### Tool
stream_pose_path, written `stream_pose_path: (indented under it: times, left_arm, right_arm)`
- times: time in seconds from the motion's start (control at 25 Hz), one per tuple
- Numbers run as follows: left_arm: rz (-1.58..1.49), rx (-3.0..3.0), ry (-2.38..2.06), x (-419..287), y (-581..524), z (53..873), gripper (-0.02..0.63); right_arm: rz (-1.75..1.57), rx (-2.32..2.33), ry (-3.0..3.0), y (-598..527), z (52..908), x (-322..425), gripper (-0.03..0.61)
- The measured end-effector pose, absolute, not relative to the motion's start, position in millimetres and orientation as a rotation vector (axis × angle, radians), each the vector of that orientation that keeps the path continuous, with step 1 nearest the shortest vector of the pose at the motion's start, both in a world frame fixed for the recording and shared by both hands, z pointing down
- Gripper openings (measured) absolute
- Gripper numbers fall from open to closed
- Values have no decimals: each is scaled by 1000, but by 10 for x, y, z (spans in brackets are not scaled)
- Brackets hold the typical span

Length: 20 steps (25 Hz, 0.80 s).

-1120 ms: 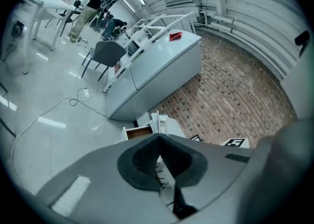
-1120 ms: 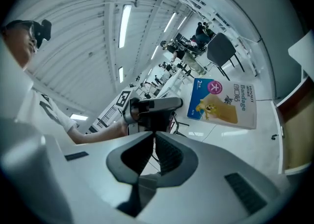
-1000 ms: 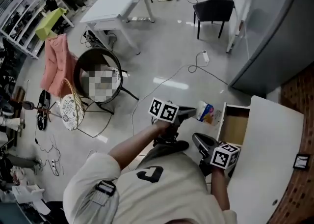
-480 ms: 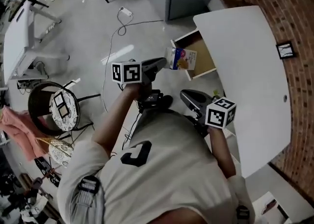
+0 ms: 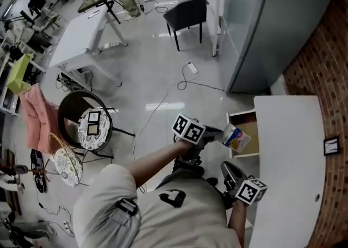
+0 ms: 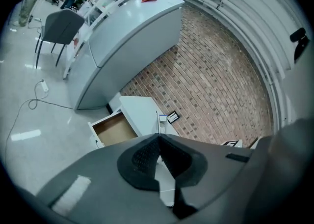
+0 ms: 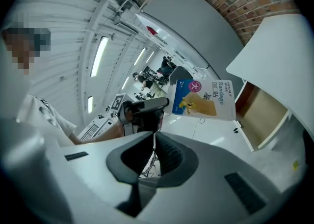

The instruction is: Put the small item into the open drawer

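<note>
In the left gripper view the box point(image 6: 158, 120) shows only as a thin edge above the left gripper point(image 6: 158, 137), whose jaws are clamped on it. The drawer point(image 6: 114, 129) stands open left of centre, its inside brown. In the head view the box point(image 5: 237, 138) hangs at centre right, covering part of the drawer point(image 5: 254, 128) under a white top point(image 5: 288, 165). The right gripper point(image 5: 225, 166), lower right, has its jaws together on nothing (its hand hides behind the marker cube). The floor is glossy grey, with a black chair point(image 5: 187, 16) at the top and a brick wall point(image 5: 326, 51) on the right. The right gripper view shows "Bandage" on the box point(image 7: 203, 99); the smaller print is illegible.
</note>
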<state>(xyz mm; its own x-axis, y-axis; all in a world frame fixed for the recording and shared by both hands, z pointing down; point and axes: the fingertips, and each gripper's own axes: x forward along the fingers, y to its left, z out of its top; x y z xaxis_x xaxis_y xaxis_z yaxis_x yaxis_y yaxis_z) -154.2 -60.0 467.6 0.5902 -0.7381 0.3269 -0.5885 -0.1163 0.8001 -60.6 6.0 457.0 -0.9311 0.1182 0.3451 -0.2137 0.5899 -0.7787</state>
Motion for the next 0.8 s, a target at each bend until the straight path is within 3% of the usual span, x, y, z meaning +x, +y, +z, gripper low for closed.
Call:
stream_pose_path:
  times: [0.36, 0.8]
  left_arm:
    - [-267, 1700, -1341, -1607, 7, 4238, 3]
    - [-214, 1690, -1397, -1081, 40, 4230, 3]
  right_arm:
    - [1183, -328, -2471, 443, 4185, -732, 14]
    - [1171, -426, -2474, 459, 4184, -305, 14]
